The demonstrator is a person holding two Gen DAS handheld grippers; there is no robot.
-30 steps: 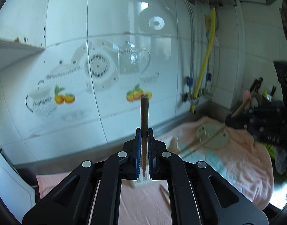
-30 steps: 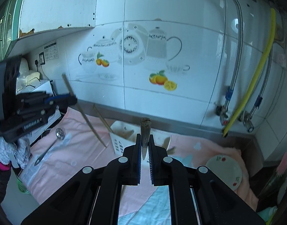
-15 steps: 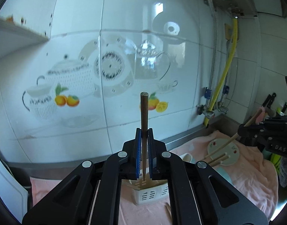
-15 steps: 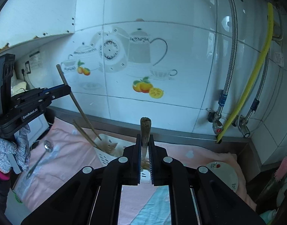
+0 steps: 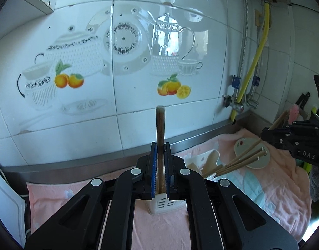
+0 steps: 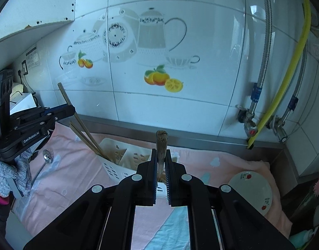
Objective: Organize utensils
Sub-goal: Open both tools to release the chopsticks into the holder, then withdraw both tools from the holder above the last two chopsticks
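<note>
Wood: dark chopstick [image 5: 160, 137] pinched in my left gripper [image 5: 160, 166], pale chopstick [image 6: 161, 148] pinched in my right gripper [image 6: 160, 166], both upright over white holder [image 6: 117, 162]. Likely light, stiff, slick; mid-shaft hold suits, tips free.

Utensil caddy [image 6: 117, 162] on towel [image 6: 76, 166]; plate [image 6: 251, 189] right; ladle [image 6: 45, 162], seemingly, left.
</note>
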